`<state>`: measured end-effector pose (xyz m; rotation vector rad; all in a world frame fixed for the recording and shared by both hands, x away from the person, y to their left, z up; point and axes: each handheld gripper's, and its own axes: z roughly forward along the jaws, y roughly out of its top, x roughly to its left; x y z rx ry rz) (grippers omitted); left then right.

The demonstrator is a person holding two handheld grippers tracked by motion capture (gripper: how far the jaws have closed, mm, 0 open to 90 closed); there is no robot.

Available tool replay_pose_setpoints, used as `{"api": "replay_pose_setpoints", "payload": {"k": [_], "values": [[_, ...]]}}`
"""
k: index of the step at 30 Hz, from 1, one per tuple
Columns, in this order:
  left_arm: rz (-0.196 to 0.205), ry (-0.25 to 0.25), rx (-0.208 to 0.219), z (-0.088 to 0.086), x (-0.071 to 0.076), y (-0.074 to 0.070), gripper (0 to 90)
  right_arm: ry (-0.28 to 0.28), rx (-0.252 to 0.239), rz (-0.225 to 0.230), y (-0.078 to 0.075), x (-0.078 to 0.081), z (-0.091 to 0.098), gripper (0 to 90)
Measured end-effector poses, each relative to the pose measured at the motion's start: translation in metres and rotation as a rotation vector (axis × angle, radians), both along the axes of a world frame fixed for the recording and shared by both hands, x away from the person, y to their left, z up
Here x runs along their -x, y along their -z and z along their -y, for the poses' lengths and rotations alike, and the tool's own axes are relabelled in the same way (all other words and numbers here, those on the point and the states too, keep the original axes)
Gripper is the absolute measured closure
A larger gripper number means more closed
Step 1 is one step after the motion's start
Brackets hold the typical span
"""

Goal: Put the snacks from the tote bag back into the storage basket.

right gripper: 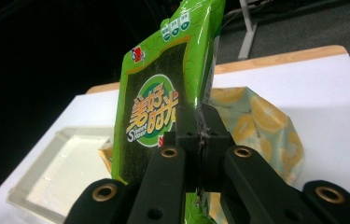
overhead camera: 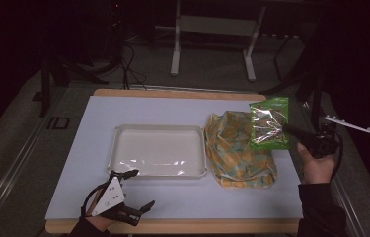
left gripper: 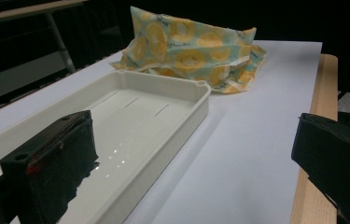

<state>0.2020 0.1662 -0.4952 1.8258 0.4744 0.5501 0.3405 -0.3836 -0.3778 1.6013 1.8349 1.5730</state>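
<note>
— Holding anything yet, that right claw (right gripper: 203, 140)?

— Yes. Its jaws are pinched tight on the edge of a glossy green plastic snack packet (overhead camera: 270, 123), which hangs lifted above the yellow-and-teal lemon-print cloth bag (overhead camera: 239, 148) at the right of the white-covered desk (overhead camera: 172, 106).

— And the left claw (overhead camera: 133, 190)?

— Jaws spread wide, gripping nothing, low at the near edge of the desk beside the shallow white plastic tray (overhead camera: 158, 129).

— So which step is this?

— Carrying, I judge: the packet is up and free of the bag, not yet set down.

— Next move?

— Probably a sweep leftward over the tray's rim, lowering the packet flat inside before the jaws part.
</note>
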Motion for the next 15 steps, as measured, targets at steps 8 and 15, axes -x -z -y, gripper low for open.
{"api": "replay_pose_setpoints", "payload": {"k": [8, 15], "values": [[0.0, -0.007, 0.002, 0.0, -0.001, 0.0, 0.4, -0.02, 0.005, 0.013, -0.009, -0.004, -0.013, 89.1], [0.006, -0.011, 0.005, -0.001, 0.0, -0.001, 0.4, -0.039, 0.007, 0.026, -0.015, -0.006, -0.029, 89.1]]}}
